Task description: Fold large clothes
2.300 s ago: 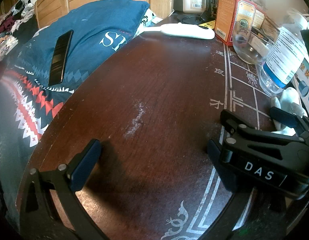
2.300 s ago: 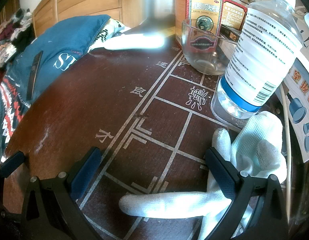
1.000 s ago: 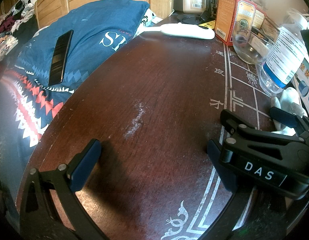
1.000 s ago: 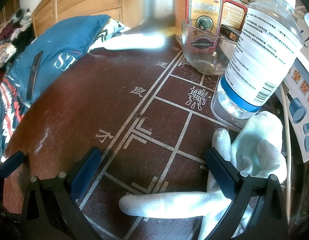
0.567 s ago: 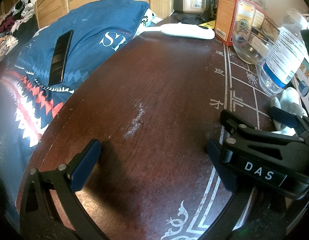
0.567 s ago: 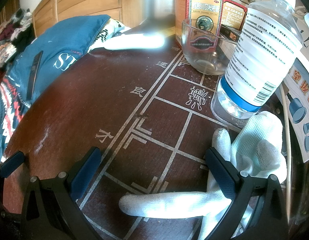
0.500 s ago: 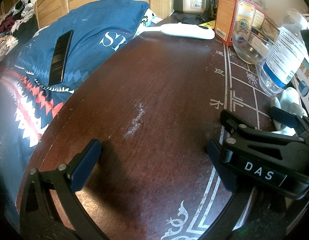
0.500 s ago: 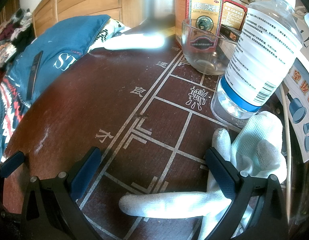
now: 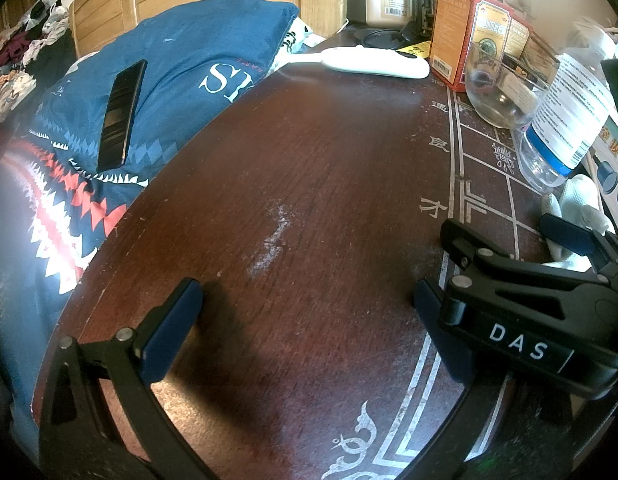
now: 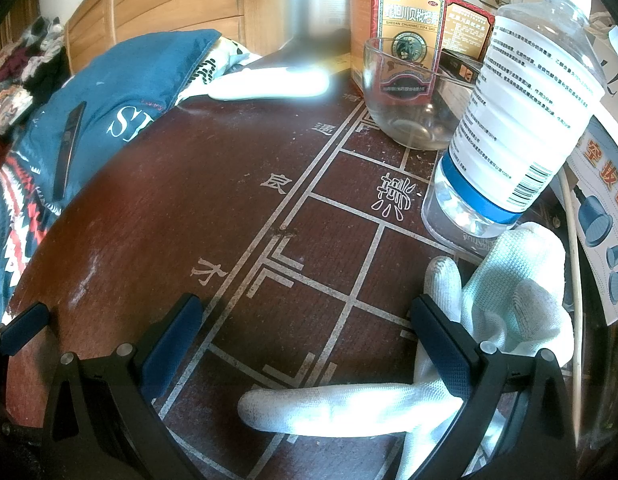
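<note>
Scuffed round wooden table (image 9: 309,184), knit glove (image 10: 509,304)

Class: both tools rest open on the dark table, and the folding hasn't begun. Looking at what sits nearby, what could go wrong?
1. The right tool sits close to the water bottle and glass bowl; a careless swing might topple them.
2. A phone lies on the blue bedding; pulling that fabric could send it sliding off.

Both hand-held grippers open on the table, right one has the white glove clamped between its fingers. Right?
Not clamped. The right wrist view shows the right hand-held gripper open, with the white glove lying loose on the table beside and under its right finger. The left hand-held gripper is open too.
</note>
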